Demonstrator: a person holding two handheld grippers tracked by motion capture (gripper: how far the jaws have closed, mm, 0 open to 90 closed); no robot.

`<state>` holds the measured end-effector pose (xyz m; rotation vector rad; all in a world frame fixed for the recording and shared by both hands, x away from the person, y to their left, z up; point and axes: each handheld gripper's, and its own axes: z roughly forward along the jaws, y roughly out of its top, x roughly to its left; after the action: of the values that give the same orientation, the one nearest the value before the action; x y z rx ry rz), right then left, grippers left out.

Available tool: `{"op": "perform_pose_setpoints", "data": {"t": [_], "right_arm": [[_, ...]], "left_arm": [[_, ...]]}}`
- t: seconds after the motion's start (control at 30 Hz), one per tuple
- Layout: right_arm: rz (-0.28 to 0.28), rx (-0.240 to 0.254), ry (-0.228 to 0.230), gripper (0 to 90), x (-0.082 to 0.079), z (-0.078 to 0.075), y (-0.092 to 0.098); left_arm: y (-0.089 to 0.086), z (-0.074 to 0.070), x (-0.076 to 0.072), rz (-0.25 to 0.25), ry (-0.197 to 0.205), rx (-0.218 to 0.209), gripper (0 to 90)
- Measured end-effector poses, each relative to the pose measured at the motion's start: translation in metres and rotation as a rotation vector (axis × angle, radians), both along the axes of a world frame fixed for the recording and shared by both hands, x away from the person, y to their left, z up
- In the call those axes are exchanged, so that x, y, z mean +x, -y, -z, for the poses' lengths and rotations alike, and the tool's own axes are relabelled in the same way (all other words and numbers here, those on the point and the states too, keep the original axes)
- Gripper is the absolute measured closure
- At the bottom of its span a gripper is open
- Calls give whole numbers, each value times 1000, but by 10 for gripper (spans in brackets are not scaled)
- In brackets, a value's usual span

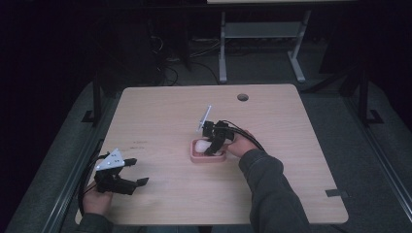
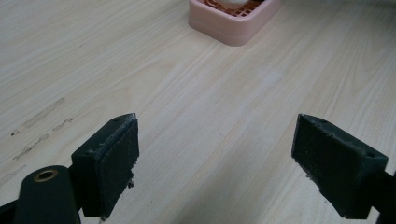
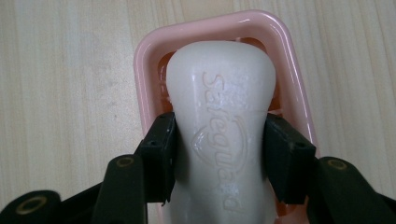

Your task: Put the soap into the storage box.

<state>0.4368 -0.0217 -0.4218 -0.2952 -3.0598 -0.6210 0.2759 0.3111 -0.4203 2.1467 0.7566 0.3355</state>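
White soap bar [image 3: 224, 126], waxy and smooth, waisted in the middle, raised brand lettering running along its top face. Pinched at that narrow waist by the right tool [image 3: 219, 154], one black pad pressed flat against each flank. Near end of the bar cut off at the bottom edge of the right gripper view, between the two arms of the tool. Far end rounded, reaching toward 12 o'clock, over the pink soap dish [image 3: 285, 70]. Whether resting on the dish floor or held just above it, hard to tell.

Dish of glossy plastic, rectangular with rounded corners and a thick lip; slotted floor glimpsed at both sides of the bar, mostly hidden beneath it. From the high view, dish [image 1: 199, 158] near the middle of the worktop [image 1: 160, 111], soap [image 1: 202, 145] a pale lump under the right tool [image 1: 212, 148], detail there too small to read.

Worktop of pale wood grain, matt, with rounded corners, a dark round hole at 12 o'clock near the far edge and faint scuff marks toward 9 o'clock.

Left tool [image 1: 136, 171] at about 8 o'clock from the dish, well apart from it, spread wide with nothing between the worn pads [image 2: 112, 163]. Dish corner [image 2: 233, 28] cut off at the top of the left gripper view.
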Motion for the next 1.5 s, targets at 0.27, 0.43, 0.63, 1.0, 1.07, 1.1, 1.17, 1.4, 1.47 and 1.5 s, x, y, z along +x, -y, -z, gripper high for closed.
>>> {"op": "perform_pose_setpoints", "data": {"t": [0.27,0.43,0.63,1.0,1.07,1.1,1.17,1.4,1.47,1.5], "right_arm": [[5,2,-4,484,0,0,0],[7,-4,-7,476,0,0,0],[7,9,-12,458,0,-1,2],[28,45,-5,398,-3,-11,9],[41,53,-7,395,-4,-13,11],[40,52,0,390,-5,-14,12],[49,57,3,388,-6,-14,16],[71,77,6,366,-9,-19,26],[70,82,10,366,-9,-21,27],[71,83,17,366,-10,-22,29]], "left_arm": [[0,0,0,0,-1,1,148],[0,0,0,1,1,0,148],[1,0,0,1,0,-2,148],[1,1,0,0,0,-2,148],[1,1,0,1,1,-1,148],[1,1,0,2,1,-1,148],[1,1,0,2,0,0,148],[1,1,0,1,-1,0,148],[1,1,0,0,-2,1,148],[1,1,0,0,-1,0,148]]}}
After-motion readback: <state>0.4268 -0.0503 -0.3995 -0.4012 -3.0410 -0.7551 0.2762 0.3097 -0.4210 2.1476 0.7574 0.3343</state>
